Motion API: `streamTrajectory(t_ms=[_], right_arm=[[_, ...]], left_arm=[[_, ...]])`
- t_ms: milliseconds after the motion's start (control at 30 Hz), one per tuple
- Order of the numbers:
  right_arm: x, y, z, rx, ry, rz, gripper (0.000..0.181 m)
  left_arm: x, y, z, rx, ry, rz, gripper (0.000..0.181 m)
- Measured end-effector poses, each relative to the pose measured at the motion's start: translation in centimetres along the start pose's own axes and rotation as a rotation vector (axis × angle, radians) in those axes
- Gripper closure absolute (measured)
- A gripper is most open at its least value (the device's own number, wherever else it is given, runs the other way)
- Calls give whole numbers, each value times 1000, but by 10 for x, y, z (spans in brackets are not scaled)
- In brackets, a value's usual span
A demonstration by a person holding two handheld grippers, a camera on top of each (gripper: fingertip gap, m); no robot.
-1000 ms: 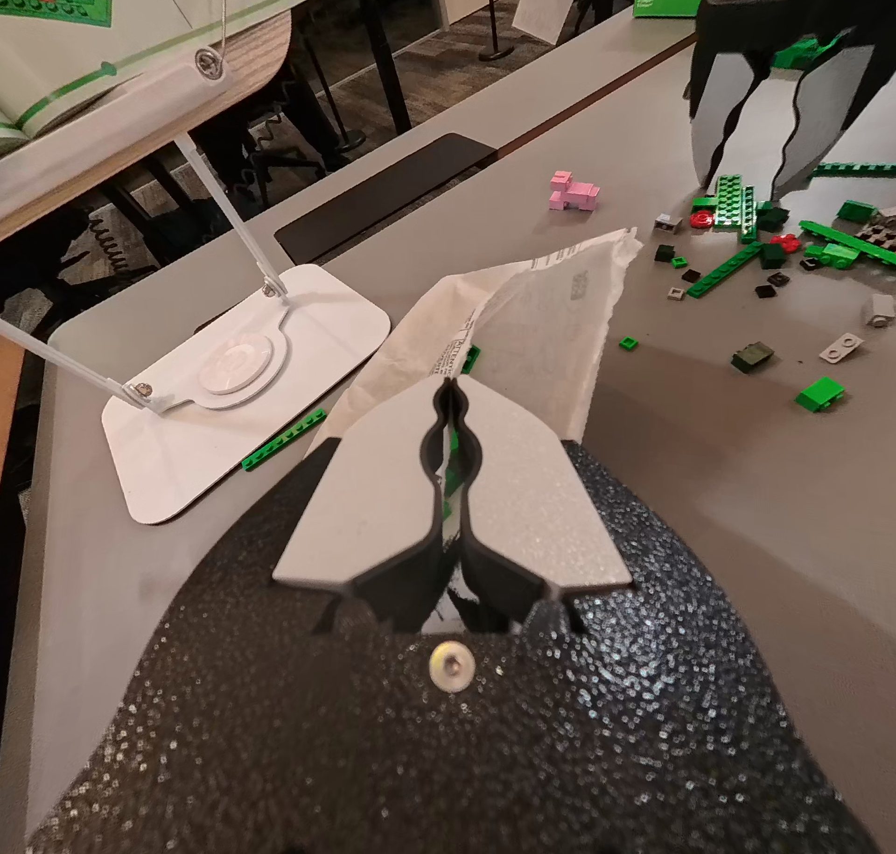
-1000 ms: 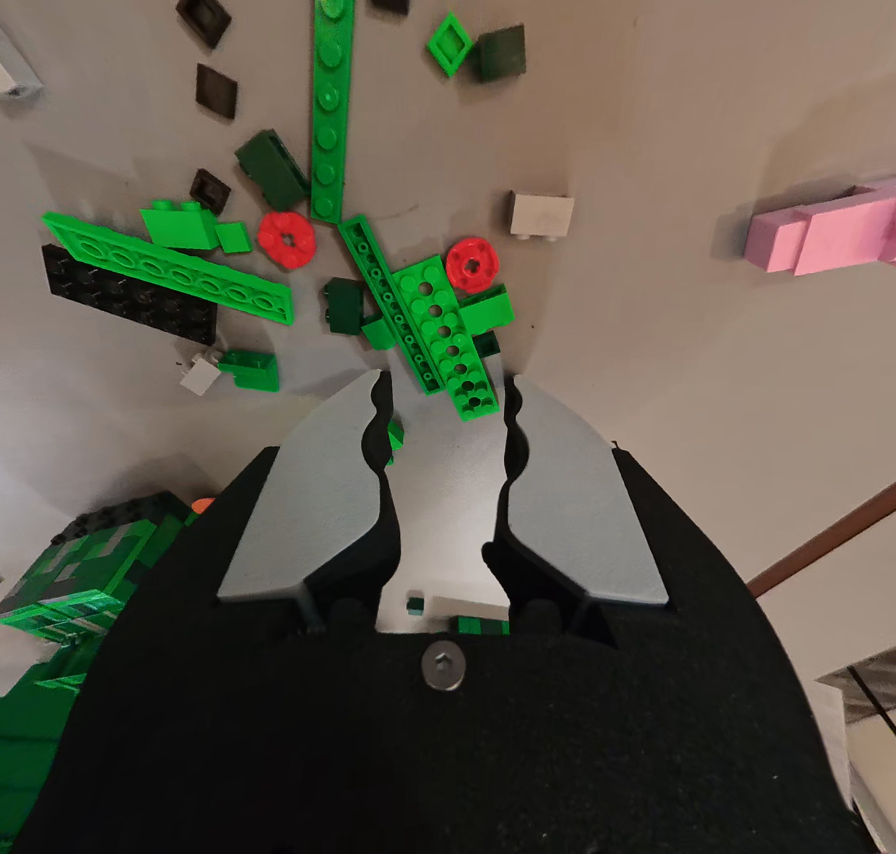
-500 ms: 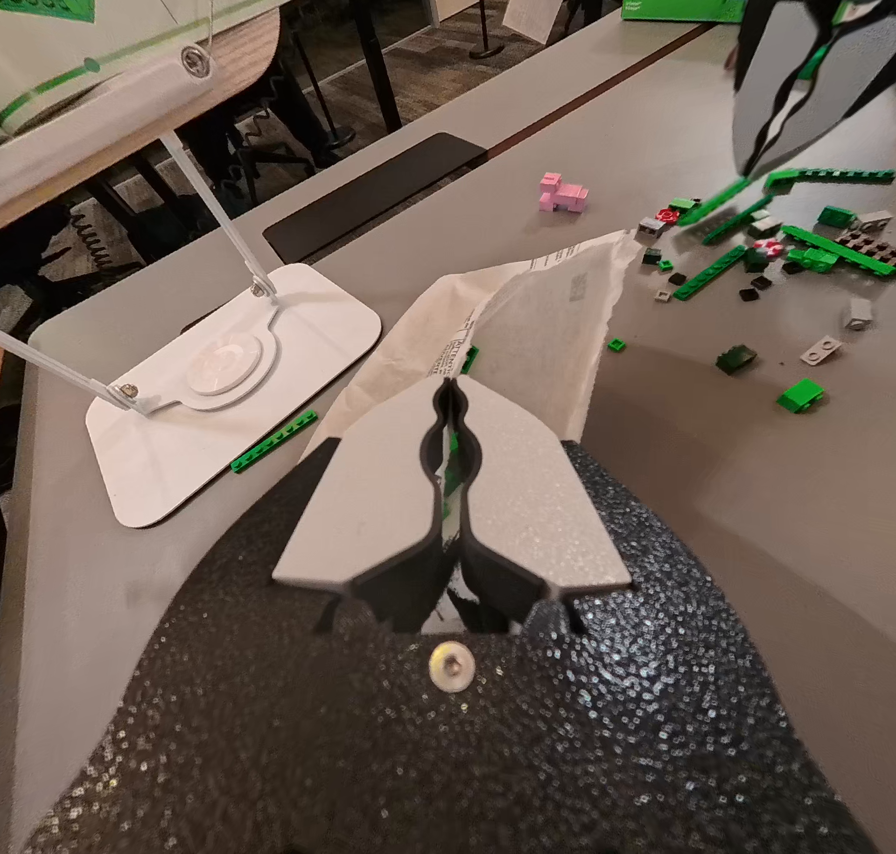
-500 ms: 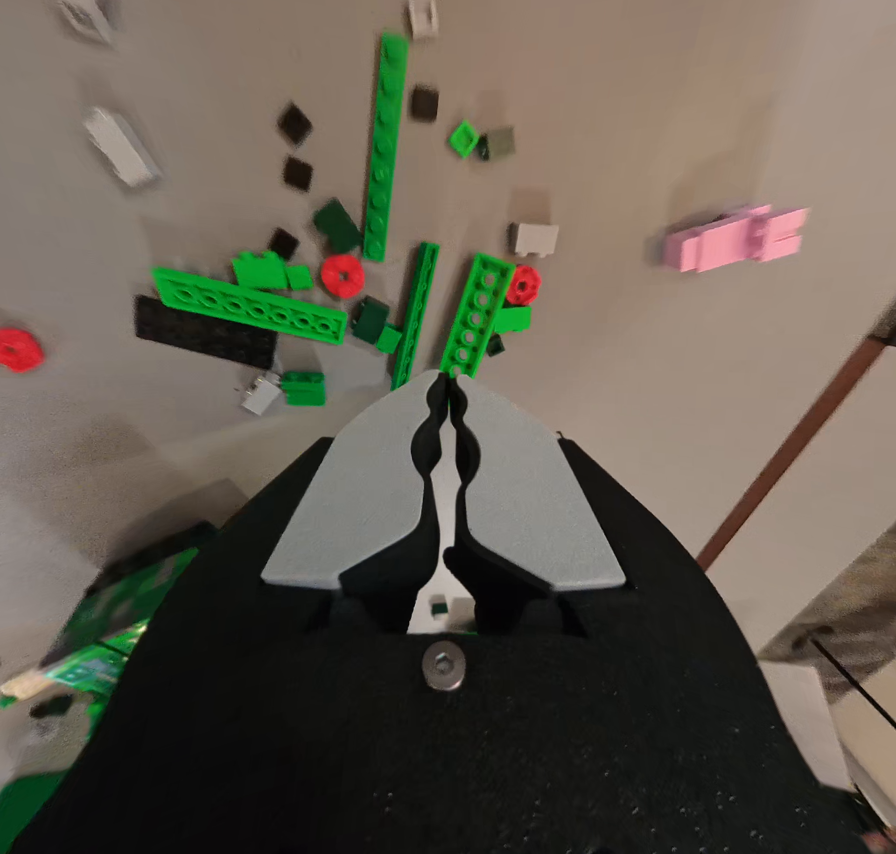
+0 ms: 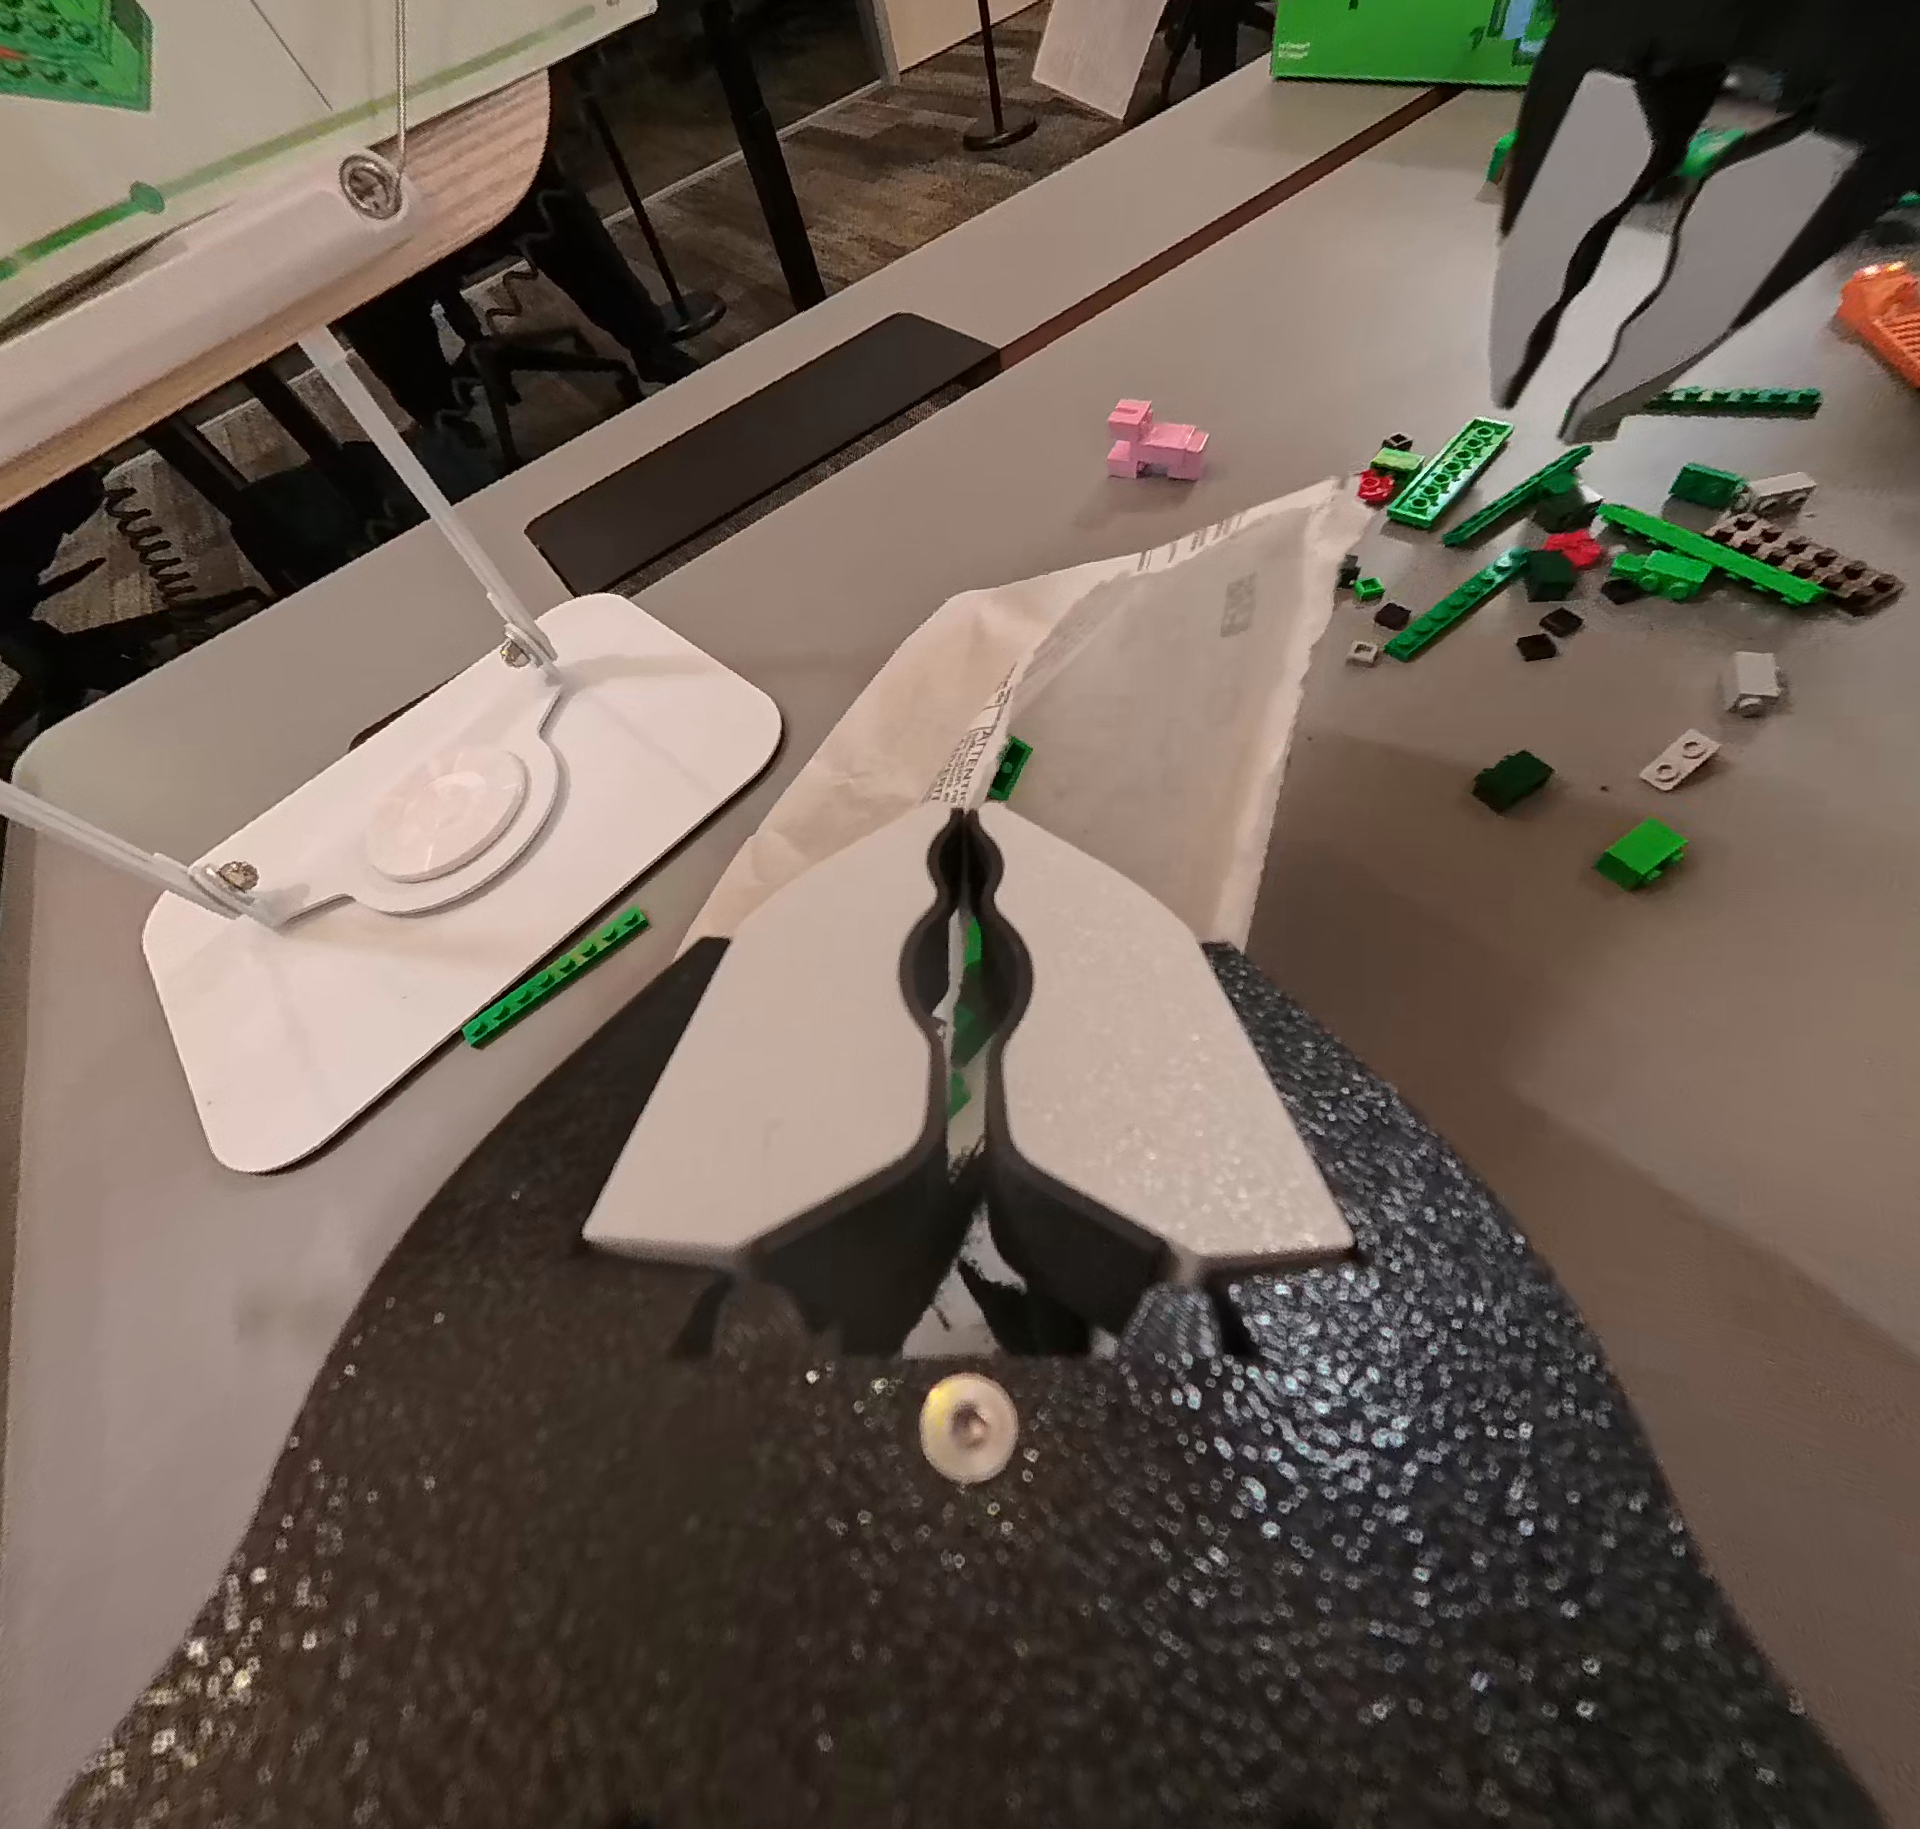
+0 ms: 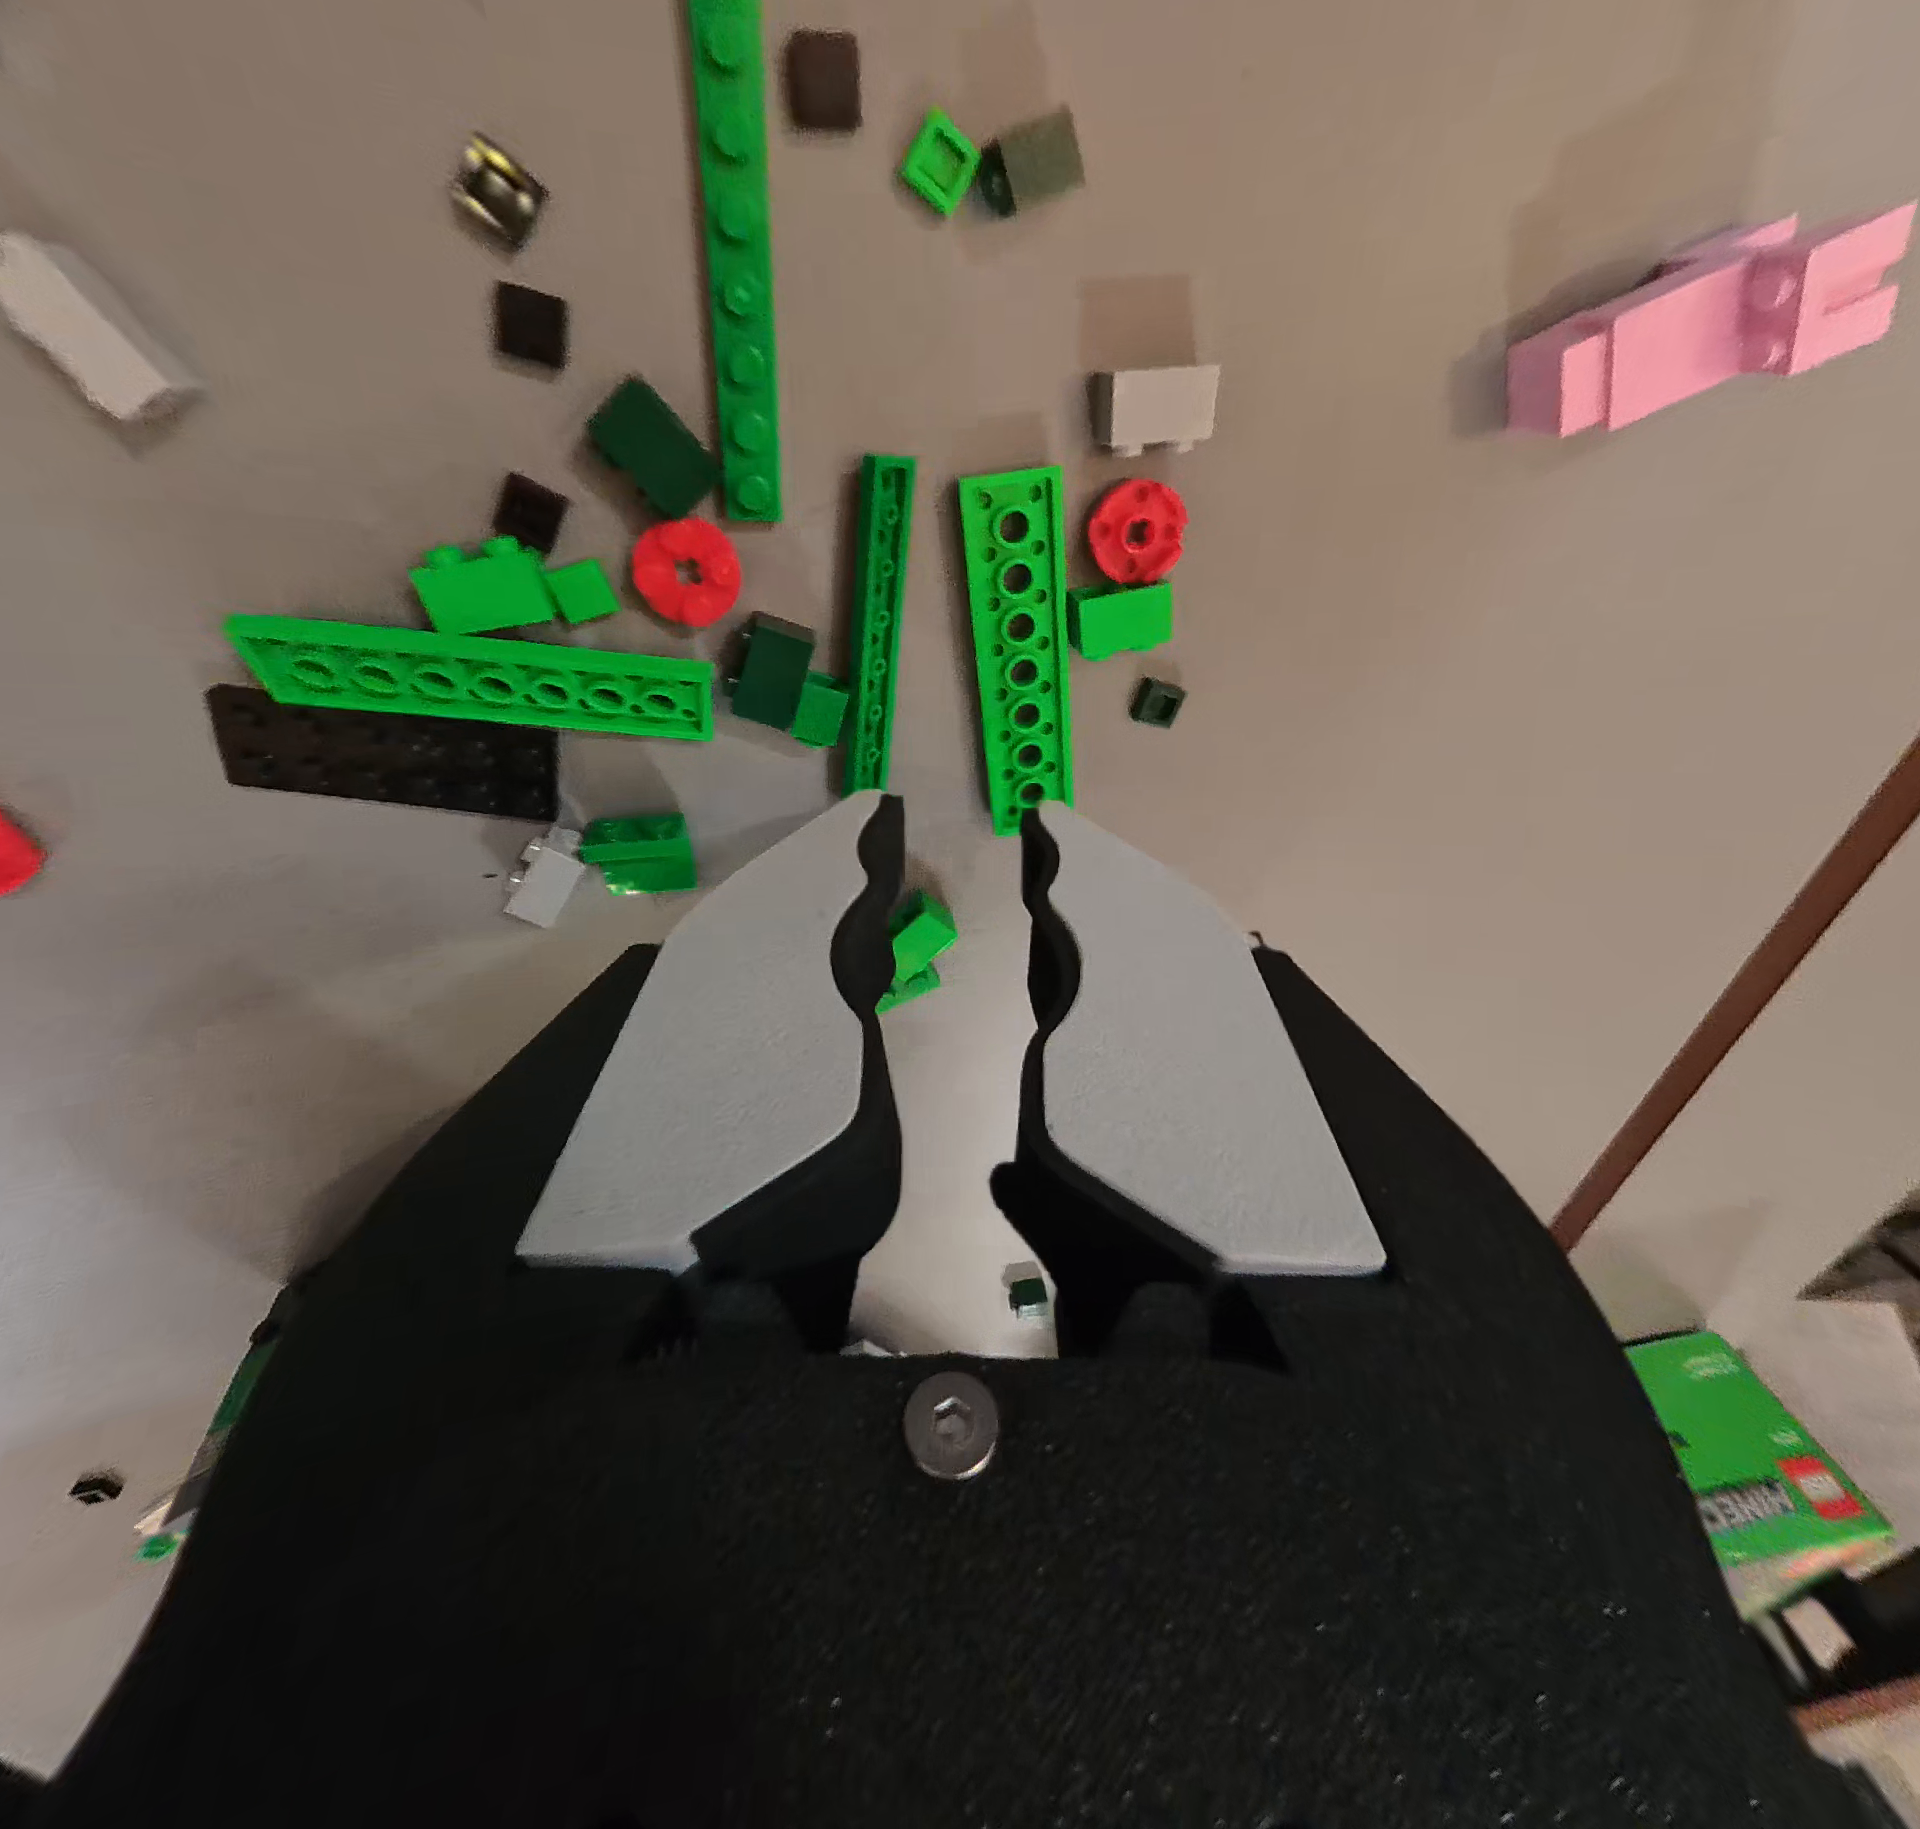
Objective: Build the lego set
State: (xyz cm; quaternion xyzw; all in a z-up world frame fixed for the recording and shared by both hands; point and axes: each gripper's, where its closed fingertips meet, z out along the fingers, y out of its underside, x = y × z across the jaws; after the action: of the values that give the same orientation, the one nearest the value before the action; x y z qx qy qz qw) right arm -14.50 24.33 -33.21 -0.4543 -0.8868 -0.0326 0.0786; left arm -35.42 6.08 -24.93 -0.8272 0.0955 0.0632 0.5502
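Two red round pieces [image 6: 686, 571], one pink figure [image 6: 1704, 325], right gripper [image 6: 956, 813] parted.

Glossy plastic bricks [image 6: 1015, 636], matt tabletop [image 6: 1455, 740]

Printed writing shows in four places. The white paper bag [image 5: 1164, 678], at the middle of the left wrist view, carries lines of dark print along its torn edge and a small printed block on its face. The open instruction booklet [image 5: 208, 44], upper left of that view, bears a small number at its page corner. The green box [image 5: 1392, 3] at the upper right has small white print. In the right wrist view, a green box [image 6: 1756, 1457] at the lower right carries a red logo square and dark lettering.
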Motion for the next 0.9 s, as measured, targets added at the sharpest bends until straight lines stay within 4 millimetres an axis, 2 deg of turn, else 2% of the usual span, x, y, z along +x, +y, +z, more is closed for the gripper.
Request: streamTrajectory(t_ms=[67, 133, 233, 400, 433, 533, 667, 767, 833, 900], right_arm=[[-2, 2, 4, -3, -64, 23, 159], [-14, -1, 3, 37, -180, 48, 160], [-21, 0, 2, 43, -238, 42, 160], [-20, 4, 10, -11, -168, -36, 166], [-18, 3, 10, -3, -153, -38, 172], [-14, 2, 10, 4, -121, -23, 173], [-7, 2, 0, 23, -41, 6, 173], [-4, -17, -24, 106, 46, 31, 174], [-5, -45, -49, 198, 121, 25, 174], [-12, -84, -76, 309, 192, -5, 173]], left_arm=[[1, 0, 1, -4, 3, 5, 181], [1, 1, 1, -7, 4, 10, 181], [2, 1, 1, -9, 6, 14, 181], [3, 1, 1, -12, 13, 17, 181], [4, 1, 2, -13, 14, 19, 181], [5, 2, 2, -19, 18, 24, 181], [4, 1, 3, -19, 11, 17, 181], [2, 2, 5, -34, -3, -14, 181], [0, 1, 6, -38, -16, -26, 181], [0, 0, 5, -36, -22, -28, 181]])
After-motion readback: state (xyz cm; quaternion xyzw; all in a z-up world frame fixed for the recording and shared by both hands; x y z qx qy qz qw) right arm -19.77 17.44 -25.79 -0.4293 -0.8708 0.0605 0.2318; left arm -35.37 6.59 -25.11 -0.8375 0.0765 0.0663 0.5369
